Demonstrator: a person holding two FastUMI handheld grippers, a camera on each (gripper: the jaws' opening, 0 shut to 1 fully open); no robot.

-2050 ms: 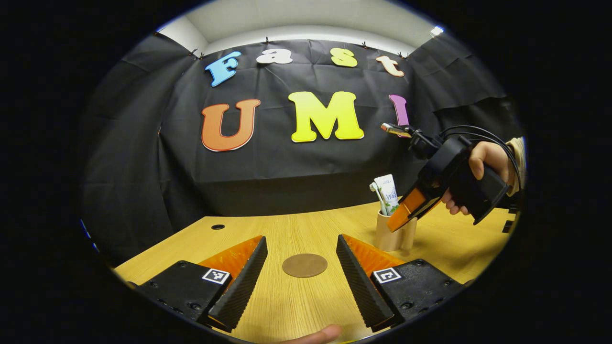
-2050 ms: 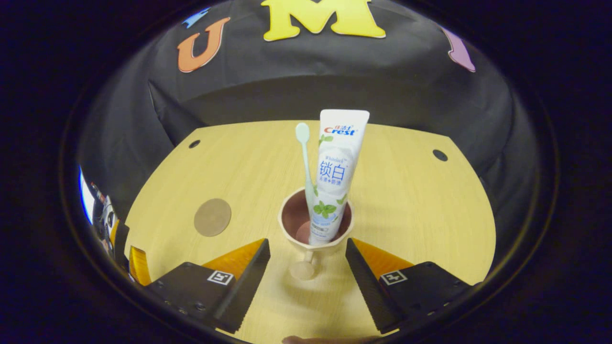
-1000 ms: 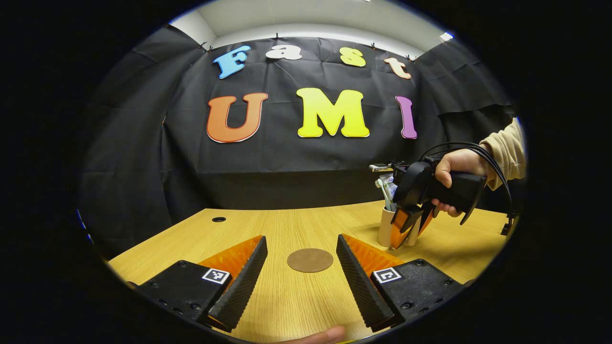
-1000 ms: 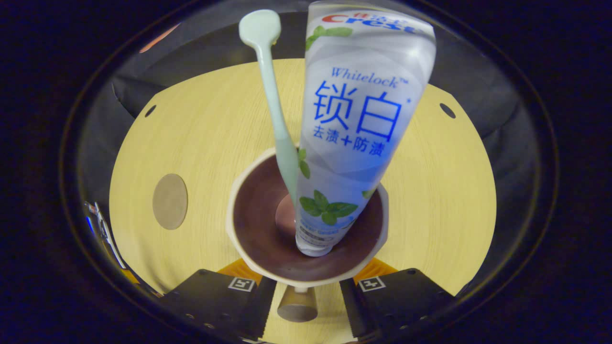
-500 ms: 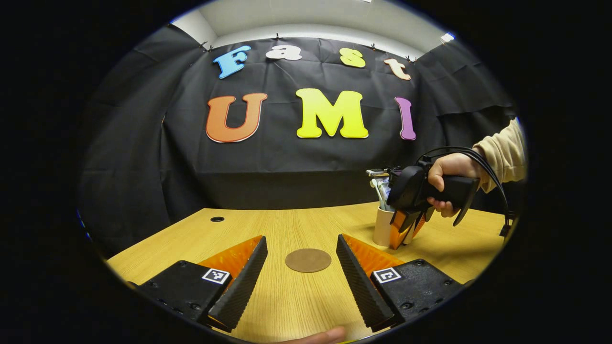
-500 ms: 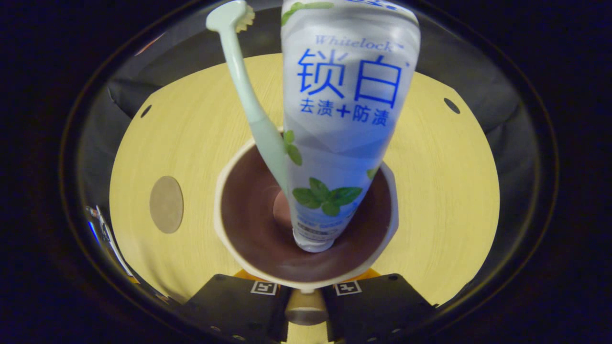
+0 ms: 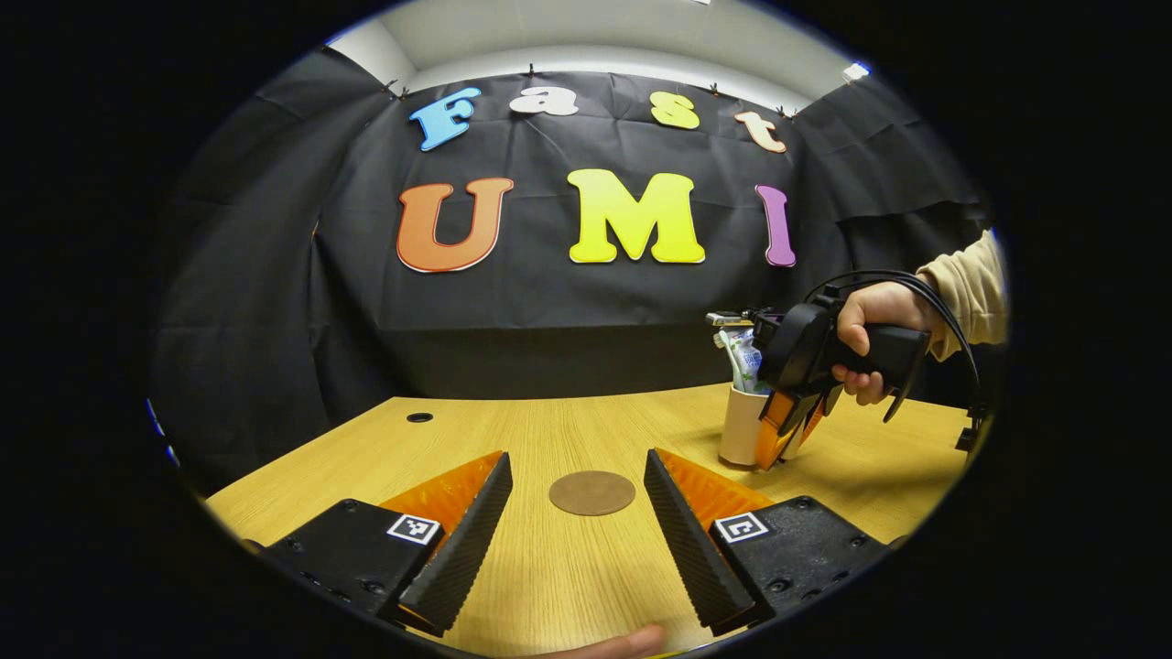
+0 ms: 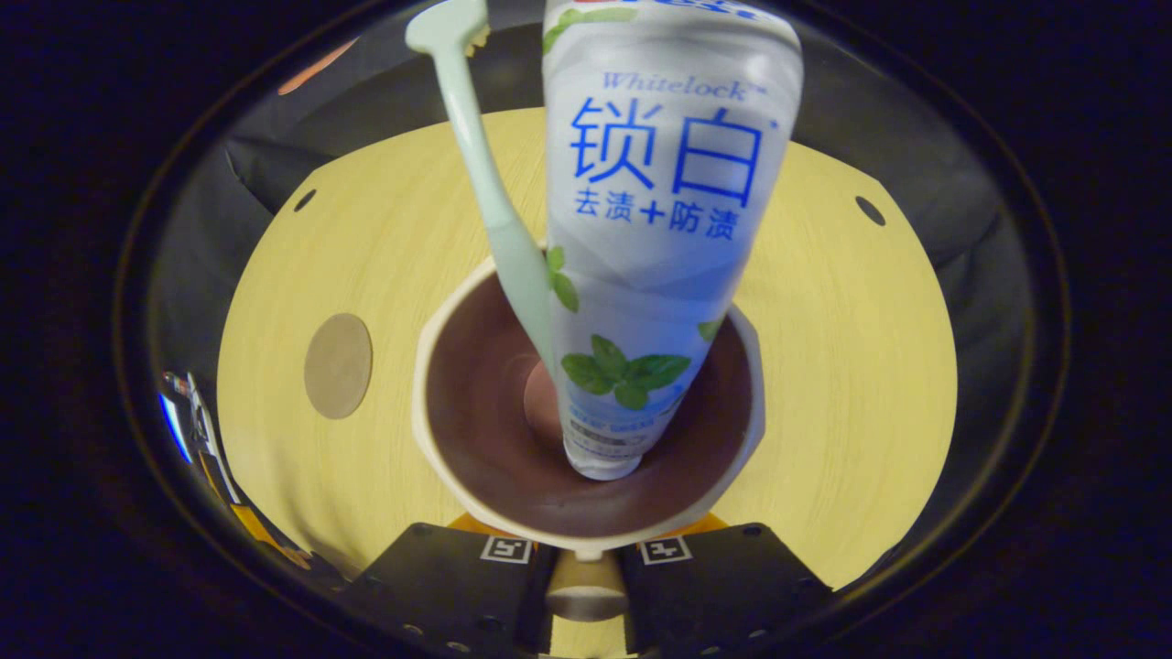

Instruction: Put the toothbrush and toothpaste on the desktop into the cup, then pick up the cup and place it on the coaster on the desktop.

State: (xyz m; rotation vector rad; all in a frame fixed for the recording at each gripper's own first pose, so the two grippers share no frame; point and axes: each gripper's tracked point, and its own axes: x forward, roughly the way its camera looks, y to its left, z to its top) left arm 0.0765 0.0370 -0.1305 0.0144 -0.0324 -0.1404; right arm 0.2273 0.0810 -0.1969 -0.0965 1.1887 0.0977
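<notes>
The cream cup [image 8: 423, 430], brown inside, holds a pale green toothbrush [image 8: 485, 183] and a white toothpaste tube [image 8: 664, 229], both standing upright. My right gripper [image 8: 583, 569] is shut on the cup's handle [image 8: 577, 599] at its near side. In the left gripper view the cup [image 7: 738, 426] sits at the right of the desk with the right gripper [image 7: 776, 447] clamped on its side. Whether the cup touches the desk I cannot tell. The round brown coaster [image 7: 591, 492] lies on the desk between the open fingers of my left gripper [image 7: 577, 462], which holds nothing.
The light wooden desk [image 7: 568, 567] has small cable holes near its far corners [image 7: 419, 417]. In the right gripper view the coaster [image 8: 338, 365] lies left of the cup. A hand in a beige sleeve [image 7: 971, 293] holds the right gripper. Black cloth walls the back.
My right gripper came down around the cup and shut on its handle. Since then the cup and gripper have shifted slightly. The left gripper has stayed open and nearly still.
</notes>
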